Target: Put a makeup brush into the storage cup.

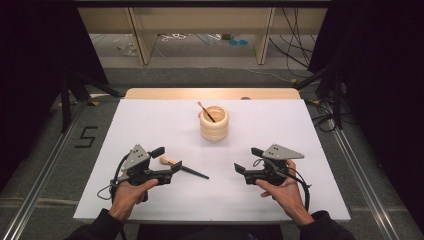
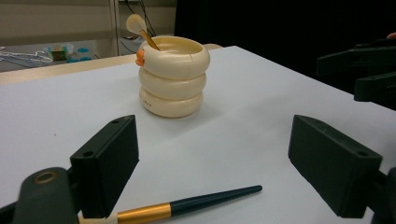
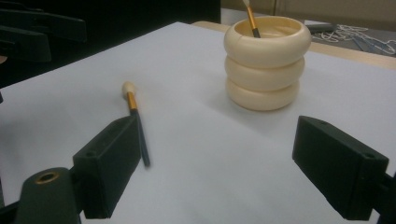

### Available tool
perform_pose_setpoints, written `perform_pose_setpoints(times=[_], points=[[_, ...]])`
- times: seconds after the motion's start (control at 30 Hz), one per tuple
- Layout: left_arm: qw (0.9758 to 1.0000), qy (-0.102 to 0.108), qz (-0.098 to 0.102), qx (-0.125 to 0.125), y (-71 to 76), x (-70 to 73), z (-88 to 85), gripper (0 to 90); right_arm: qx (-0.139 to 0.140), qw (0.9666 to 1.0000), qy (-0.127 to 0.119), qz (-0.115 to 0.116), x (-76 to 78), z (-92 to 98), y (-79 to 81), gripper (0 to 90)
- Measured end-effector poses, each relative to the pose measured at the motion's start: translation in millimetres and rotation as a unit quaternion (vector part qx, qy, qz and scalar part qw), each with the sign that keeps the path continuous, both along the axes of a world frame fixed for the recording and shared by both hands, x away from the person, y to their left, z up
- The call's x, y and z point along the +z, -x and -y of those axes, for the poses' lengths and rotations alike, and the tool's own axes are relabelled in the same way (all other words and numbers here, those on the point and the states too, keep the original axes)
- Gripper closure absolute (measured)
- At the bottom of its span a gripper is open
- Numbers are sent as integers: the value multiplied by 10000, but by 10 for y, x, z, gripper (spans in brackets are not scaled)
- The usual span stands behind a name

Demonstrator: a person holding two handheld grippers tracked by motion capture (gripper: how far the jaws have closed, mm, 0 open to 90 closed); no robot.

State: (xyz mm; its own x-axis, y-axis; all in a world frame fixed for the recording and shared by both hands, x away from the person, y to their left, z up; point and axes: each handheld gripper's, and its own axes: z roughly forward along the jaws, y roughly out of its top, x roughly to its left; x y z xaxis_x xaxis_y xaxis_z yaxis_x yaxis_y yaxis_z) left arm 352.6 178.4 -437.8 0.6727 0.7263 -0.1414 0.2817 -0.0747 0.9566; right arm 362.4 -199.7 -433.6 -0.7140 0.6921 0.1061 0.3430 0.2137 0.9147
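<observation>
Work: putting brushes into the cup, judging by the one already standing in it.
Cup: cream, ringed, upright past the desk centre, at 12 o'clock from the hands; reachable by either.
Brush in cup: leans toward 10 o'clock, tip up.
Loose brush: flat on the desk, handle toward 4 o'clock, tip perhaps just under the left jaws.
Left gripper: jaws released, empty, straddling the brush, probably set for a pick.
Right gripper: jaws released, empty, at 3 o'clock from the brush, well apart, seemingly waiting.
</observation>
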Motion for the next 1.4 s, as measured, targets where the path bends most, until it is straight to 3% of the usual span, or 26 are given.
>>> perform_pose_setpoints(times=[0.23,0.93,1.13,1.33,1.4], points=[[10000,-13,-67,55,-13,0,-3,158,-70,10000,54,-20,-2,61,67,161],[9999,-100,-92,-80,-50,-9,7,158,-151,9998,119,-23,-12,145,186,161],[9997,-75,-228,-75,-59,-15,12,158,-180,9997,104,-92,-17,150,195,161],[9980,-535,-188,-279,-88,-1,22,158,-157,9998,36,-78,-24,137,202,161],[9965,-657,-245,-462,-105,16,36,158,-185,9997,96,-82,-22,140,209,161]])
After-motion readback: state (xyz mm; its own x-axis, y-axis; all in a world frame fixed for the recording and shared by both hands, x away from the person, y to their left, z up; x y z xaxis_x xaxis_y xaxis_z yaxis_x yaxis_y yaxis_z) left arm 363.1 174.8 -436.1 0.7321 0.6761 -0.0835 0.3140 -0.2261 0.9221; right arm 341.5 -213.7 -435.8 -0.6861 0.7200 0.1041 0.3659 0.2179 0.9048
